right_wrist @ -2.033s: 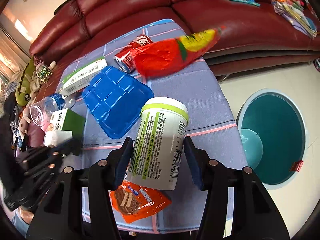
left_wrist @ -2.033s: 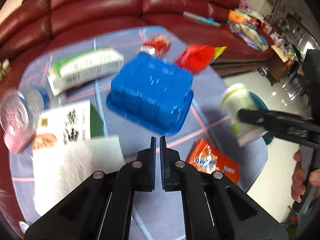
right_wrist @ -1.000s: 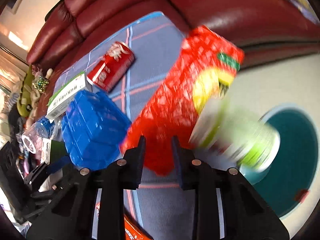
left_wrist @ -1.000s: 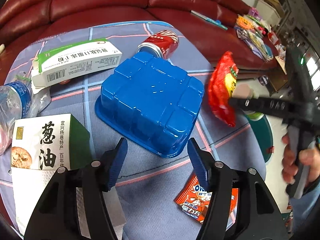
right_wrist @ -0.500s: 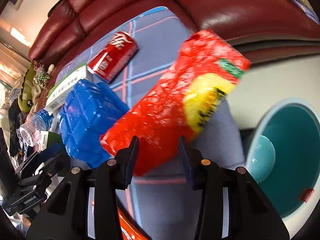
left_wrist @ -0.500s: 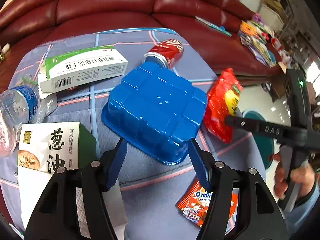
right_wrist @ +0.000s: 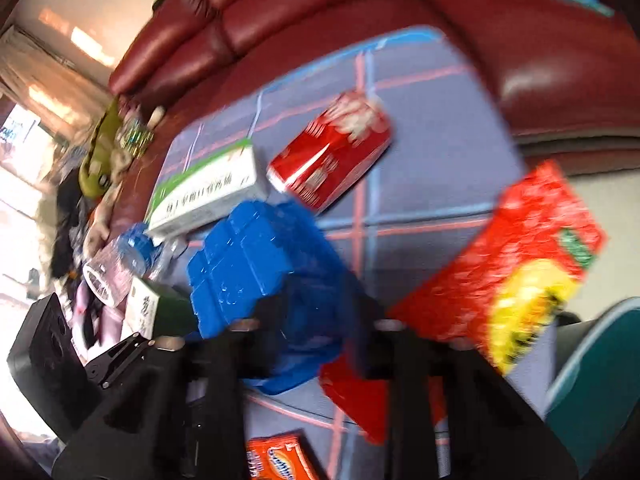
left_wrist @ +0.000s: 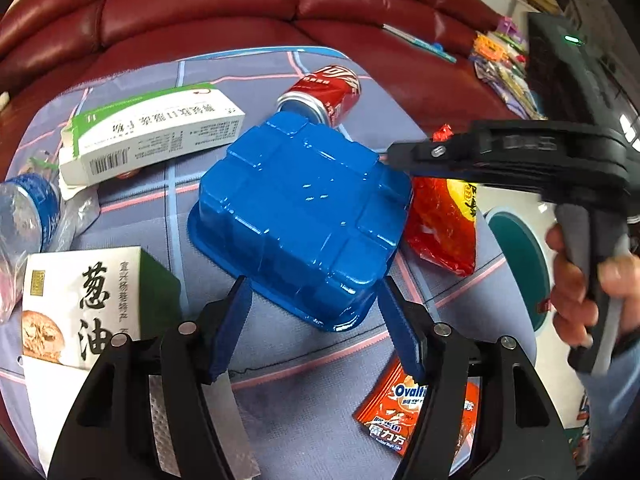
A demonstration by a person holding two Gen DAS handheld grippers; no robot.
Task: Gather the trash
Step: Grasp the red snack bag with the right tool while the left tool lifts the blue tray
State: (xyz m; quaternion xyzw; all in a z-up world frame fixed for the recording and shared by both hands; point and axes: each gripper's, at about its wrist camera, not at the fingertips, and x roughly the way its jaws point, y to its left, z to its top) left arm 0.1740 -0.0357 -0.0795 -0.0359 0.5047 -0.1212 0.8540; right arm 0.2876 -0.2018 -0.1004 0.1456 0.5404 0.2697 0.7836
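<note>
Left tongs: left gripper [left_wrist: 314, 304] has its blue-padded fingers spread wide apart, holding nothing, straddling the near corner of the upturned glossy blue plastic tray [left_wrist: 304, 216].
Right tongs: right gripper [right_wrist: 316, 320] is badly blurred in its own view; whether it is spread or closed, cannot tell. In the left view its black body sits at 3 o'clock, over the crinkly red-and-yellow snack bag [left_wrist: 444, 224].
Tray position: centre of the grey-blue checked cloth-covered table [left_wrist: 280, 76], bottom up, rim on the cloth.
Bin: round teal trash bin [left_wrist: 516, 256] on the floor off the table edge at 3 o'clock.
Tray heading: roughly square; its slightly longer line seems to run 11 to 5 o'clock, one corner pointing at the left fingers.
Bag heading: long axis about 12 to 6 in the left view, lower end hanging towards the table edge.
Neighbours: red soda can [left_wrist: 324, 92] on its side touches the tray's far edge at 12; white-and-green medicine carton [left_wrist: 152, 136] at 10; orange Ovaltine sachet [left_wrist: 408, 412] at 5.
Risk, slip: slick sloped tray walls could squirt out of the pads if pinched on the corner.
Risk, knock: a shoved tray would roll the can.
Risk, crowding: both tools work close by the bag and tray; they could collide.
Risk, bag: a light bag near the edge may slide to the floor and miss the bin.
</note>
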